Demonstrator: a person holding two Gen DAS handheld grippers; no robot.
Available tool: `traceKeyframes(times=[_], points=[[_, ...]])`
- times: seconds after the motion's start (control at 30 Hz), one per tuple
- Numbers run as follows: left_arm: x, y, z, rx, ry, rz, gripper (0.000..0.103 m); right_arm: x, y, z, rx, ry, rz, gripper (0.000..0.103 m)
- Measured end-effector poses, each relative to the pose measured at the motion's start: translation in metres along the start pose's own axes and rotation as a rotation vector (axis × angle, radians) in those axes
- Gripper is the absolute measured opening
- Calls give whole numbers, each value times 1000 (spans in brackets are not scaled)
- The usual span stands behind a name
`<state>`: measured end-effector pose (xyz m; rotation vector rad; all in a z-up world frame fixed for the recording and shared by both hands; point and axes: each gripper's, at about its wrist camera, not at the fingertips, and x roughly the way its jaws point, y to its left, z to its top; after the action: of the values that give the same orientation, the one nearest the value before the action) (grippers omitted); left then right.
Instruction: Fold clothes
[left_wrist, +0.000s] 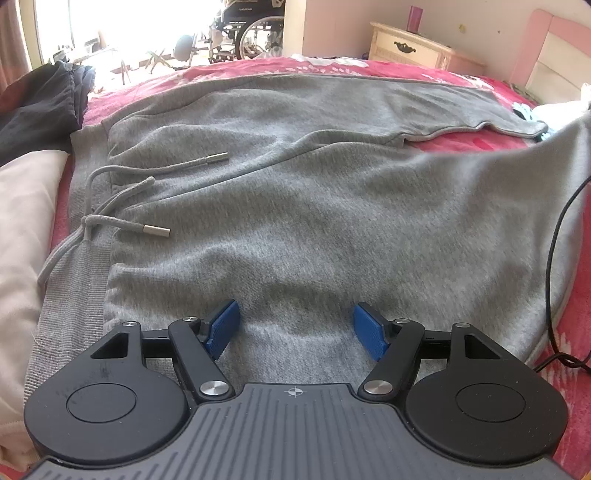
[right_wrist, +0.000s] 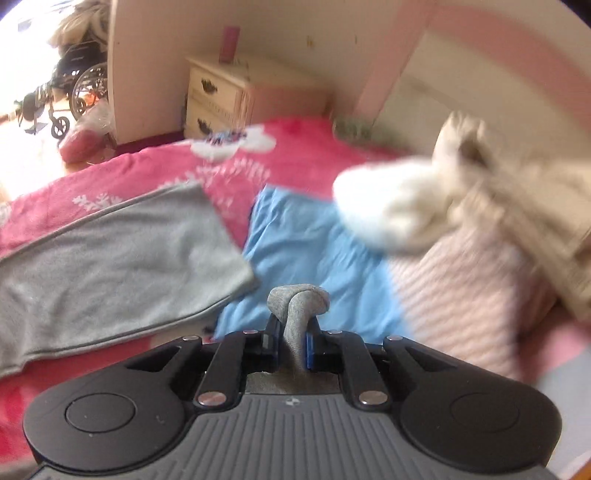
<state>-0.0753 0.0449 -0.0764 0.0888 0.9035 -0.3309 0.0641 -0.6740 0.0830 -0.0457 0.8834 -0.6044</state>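
Note:
Grey sweatpants (left_wrist: 295, 206) lie spread on a pink bedspread (left_wrist: 461, 144), waistband and drawstring (left_wrist: 110, 206) at the left, one leg stretching to the far right. My left gripper (left_wrist: 295, 328) is open, its blue pads (left_wrist: 221, 328) just above the fabric near the waist. My right gripper (right_wrist: 291, 332) is shut on a bunched fold of the grey fabric (right_wrist: 299, 302), lifted over the bed. The other grey leg (right_wrist: 110, 251) lies flat to its left. The right wrist view is blurred.
A dark garment (left_wrist: 40, 107) and a cream cloth (left_wrist: 22, 240) lie at the left. A blue garment (right_wrist: 314, 251), a pink striped item (right_wrist: 461, 295) and a white bundle (right_wrist: 399, 206) lie by the headboard. A nightstand (right_wrist: 221, 99) stands behind. A black cable (left_wrist: 554, 258) hangs at the right.

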Motion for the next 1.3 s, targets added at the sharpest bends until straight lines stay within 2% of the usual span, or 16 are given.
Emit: traceKeyframes(times=[0.13, 0.33, 0.5, 0.53, 0.67, 0.83, 0.87, 0.93, 1.1, 1.2, 1.3], points=[[-1, 0, -1, 6, -1, 1, 69, -3, 2, 3, -41, -63, -54, 12], [-1, -2, -2, 16, 2, 11, 69, 28, 18, 4, -73, -70, -67, 12], [0, -4, -1, 27, 6, 26, 70, 63, 29, 7, -40, -65, -76, 14], [0, -5, -1, 31, 8, 29, 70, 70, 32, 7, -25, -69, -71, 16], [0, -5, 0, 30, 14, 32, 70, 64, 27, 9, 51, -116, -57, 47], [0, -6, -1, 25, 6, 40, 70, 51, 16, 10, 149, -179, -42, 48], [0, -6, -1, 26, 5, 38, 71, 49, 11, 8, 190, -167, -47, 48], [0, -5, -1, 28, 4, 34, 71, 45, -11, -6, 342, -88, -43, 48], [0, -4, 0, 26, 5, 29, 71, 37, -56, -65, 738, 93, 14, 48], [1, -4, 0, 25, 5, 31, 71, 44, -57, -98, 829, 212, 40, 48], [1, -5, 0, 27, 6, 32, 71, 60, -45, -118, 807, 305, 67, 46]])
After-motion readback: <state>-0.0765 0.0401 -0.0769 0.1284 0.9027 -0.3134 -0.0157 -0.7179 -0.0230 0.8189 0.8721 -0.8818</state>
